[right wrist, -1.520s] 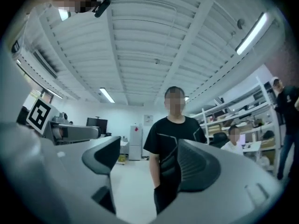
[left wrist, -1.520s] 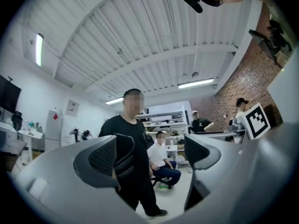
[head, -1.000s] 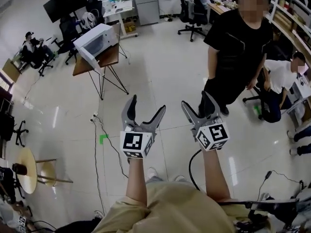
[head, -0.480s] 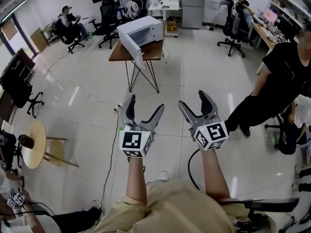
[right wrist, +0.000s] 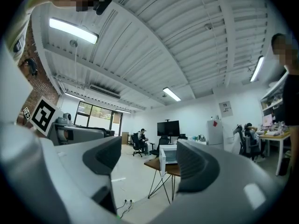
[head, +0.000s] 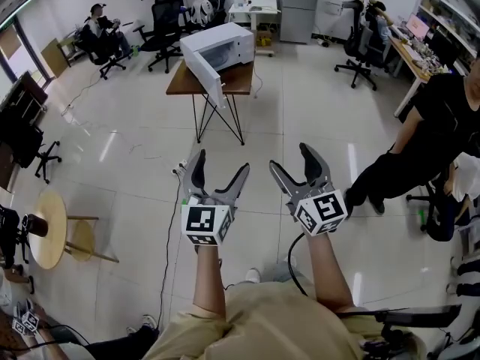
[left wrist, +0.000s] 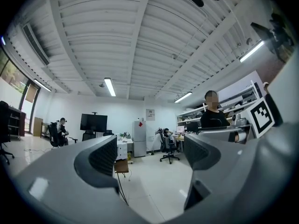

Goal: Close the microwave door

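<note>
Approach under way: the left gripper (head: 220, 167) and right gripper (head: 292, 160) are held side by side over bare floor, close in front of the person carrying them, both tilted a little upward. The left gripper's fingers (left wrist: 102, 158) stand wide apart with only the room between them. The right gripper's fingers (right wrist: 105, 157) have just been closing somewhat but remain well apart, and nothing sits between them. That gripper's own view frames the distant microwave in the gap.

In the past second the scene has swung round. The microwave (head: 221, 45), a moment ago off at the upper left, is now near the top centre, almost straight ahead, while a bystander in black (head: 442, 118) has slid to the right edge. That suggests the carrier has turned to face the job, yet a wide stretch of floor separates the grippers from it, so the walk-up remains before any push.

The microwave sits on a small wooden bench (head: 238, 81), toward its left end, leaving the near right corner bare. Its long axis runs roughly along the bench's near edge, left to right across the picture, front toward the camera. The door (head: 205, 78) stands swung out from the front's left side, jutting past the bench's near edge, so closing it looks like a sweep rightward and away.
</note>
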